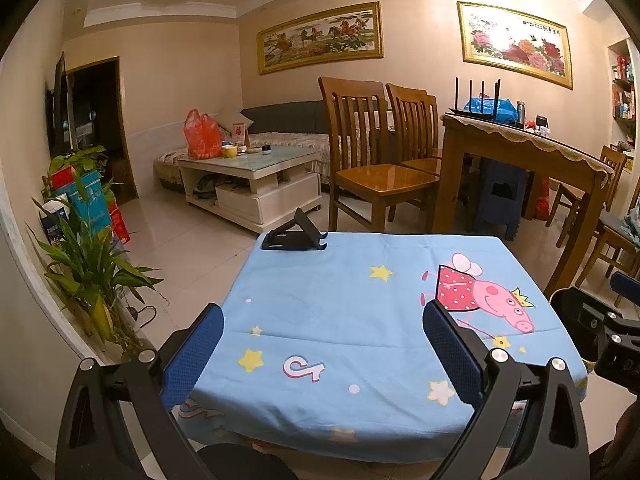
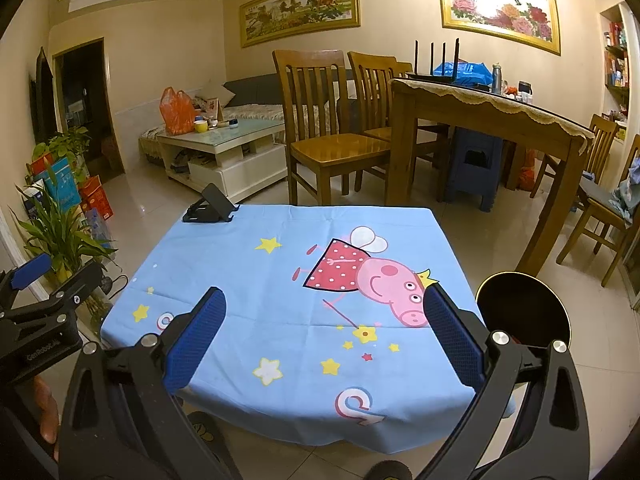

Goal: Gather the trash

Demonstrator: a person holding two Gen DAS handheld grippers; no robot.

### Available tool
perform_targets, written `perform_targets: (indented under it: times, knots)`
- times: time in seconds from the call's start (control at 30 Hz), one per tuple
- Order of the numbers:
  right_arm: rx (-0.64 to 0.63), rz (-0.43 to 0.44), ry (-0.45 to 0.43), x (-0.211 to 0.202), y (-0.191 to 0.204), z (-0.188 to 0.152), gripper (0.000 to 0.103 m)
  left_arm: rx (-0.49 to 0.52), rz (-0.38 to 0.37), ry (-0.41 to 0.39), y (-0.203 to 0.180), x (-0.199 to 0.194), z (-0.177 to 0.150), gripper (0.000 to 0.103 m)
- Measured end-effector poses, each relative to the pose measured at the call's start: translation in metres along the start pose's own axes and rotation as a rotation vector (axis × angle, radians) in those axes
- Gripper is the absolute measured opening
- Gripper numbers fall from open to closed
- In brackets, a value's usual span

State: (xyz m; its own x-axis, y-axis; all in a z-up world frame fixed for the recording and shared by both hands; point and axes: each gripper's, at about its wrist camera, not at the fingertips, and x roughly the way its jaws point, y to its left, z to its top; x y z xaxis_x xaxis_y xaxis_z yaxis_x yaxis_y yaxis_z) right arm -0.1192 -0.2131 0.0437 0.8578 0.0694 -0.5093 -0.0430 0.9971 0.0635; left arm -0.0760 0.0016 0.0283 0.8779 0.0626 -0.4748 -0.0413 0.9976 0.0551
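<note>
- My left gripper [image 1: 323, 322] hangs over the near edge of the small table [image 1: 360, 432], fingers spread wide, nothing between the blue pads [image 1: 192, 356].
- My right gripper [image 2: 325, 312] is the same — wide open, empty, over the near edge of that table.
- Each gripper shows in the other's view: the right one at the right edge of the left camera, the left one at the left edge of the right camera.
- Table is covered by a light blue cloth [image 2: 248, 280] printed with a cartoon pig [image 2: 372, 280] and stars.
- Only loose thing on the cloth: a black folding phone stand [image 1: 295, 234] at the far left corner, well apart from both grippers.
- I can't make out any trash on the cloth in either view.
- A round black bin [image 2: 522, 312] with a yellowish rim sits on the floor just beside the table's right side, next to my right finger; opening faces up, inside too dark to read.
- Beyond the table: wooden chairs [image 1: 372, 160], a wooden dining table [image 2: 488, 120], a white coffee table [image 1: 256, 176] with an orange bag [image 1: 201, 135] on it.
</note>
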Motion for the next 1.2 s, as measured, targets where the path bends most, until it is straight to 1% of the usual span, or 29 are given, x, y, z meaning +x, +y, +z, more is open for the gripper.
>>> perform_targets:
  times: [0.23, 1.2]
  knots:
    - [0.003, 0.005, 0.001, 0.0000, -0.0022, -0.0009, 0.097, 0.006, 0.014, -0.009, -0.0013, -0.0009, -0.0004, 0.096]
    - [0.003, 0.014, 0.007, 0.0009, -0.0045, 0.0006, 0.097, 0.001, 0.001, -0.002, 0.0000, 0.0030, -0.0034, 0.096]
